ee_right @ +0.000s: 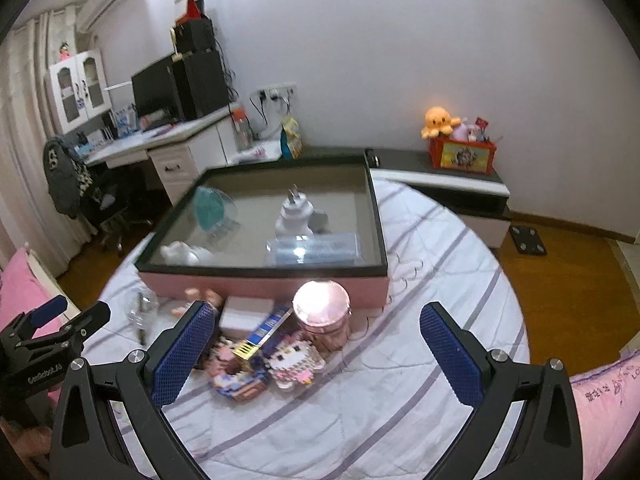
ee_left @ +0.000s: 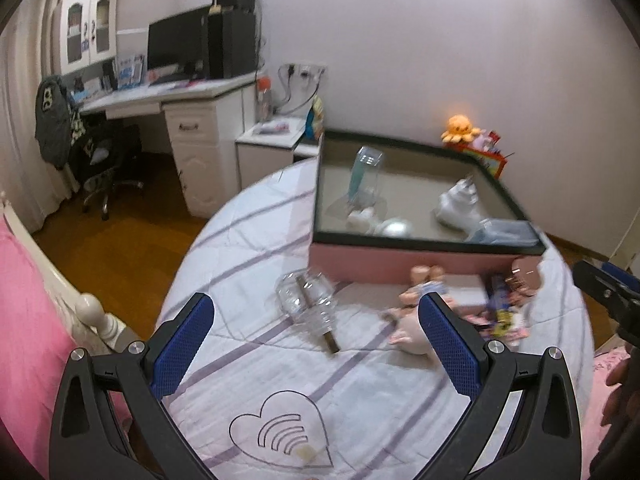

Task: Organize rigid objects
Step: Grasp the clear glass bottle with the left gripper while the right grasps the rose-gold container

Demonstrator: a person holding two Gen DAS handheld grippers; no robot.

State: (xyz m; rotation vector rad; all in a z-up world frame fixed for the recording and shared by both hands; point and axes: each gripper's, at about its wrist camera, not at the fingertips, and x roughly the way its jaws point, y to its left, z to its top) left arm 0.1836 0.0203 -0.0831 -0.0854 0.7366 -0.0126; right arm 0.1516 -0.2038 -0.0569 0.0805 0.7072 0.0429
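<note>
While both grippers' fingers — left (ee_left: 316,344), right (ee_right: 316,352) — spread w/ nothing between, toys sit before box (ee_right: 264,284).

Box (ee_right: 264,284) on bed (ee_right: 360,420); plug adapter (ee_right: 294,216) inside; jar (ee_right: 322,316), toys (ee_right: 260,356) before box.

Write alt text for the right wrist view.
The open right hand-held gripper hovers over a striped quilt, facing a shiny pink round-lidded jar and pixel-block toy figures lying before a shallow pink box.

Desk (ee_left: 168,94), monitor (ee_left: 176,42) (orange octopus plush (ee_right: 438,120))
</note>
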